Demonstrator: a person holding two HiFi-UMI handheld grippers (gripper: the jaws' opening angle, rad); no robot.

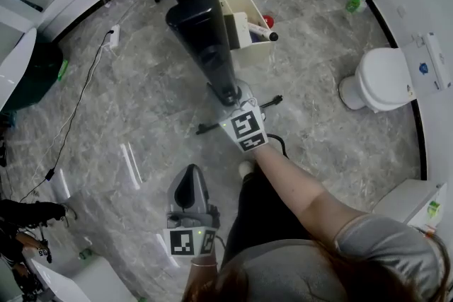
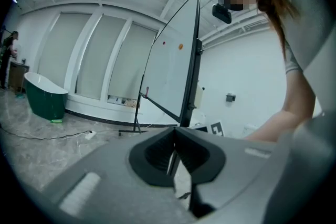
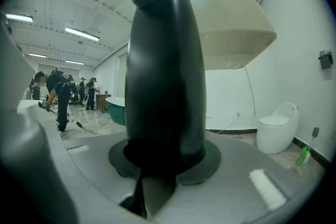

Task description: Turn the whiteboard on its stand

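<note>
Whiteboard [image 1: 200, 28] edge being clamped by right gripper [image 1: 230, 92]
Left gripper [image 1: 188, 175] is hovering short of whiteboard (jaws together, empty).

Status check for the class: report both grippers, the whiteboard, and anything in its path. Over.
Left gripper shut, empty. Right gripper shut on the whiteboard, at its black edge. Cream bin close beside it; toilet stands well off.

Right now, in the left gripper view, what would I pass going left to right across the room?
Green bathtub → white power strip → whiteboard → dark wall box → person's forearm.
</note>
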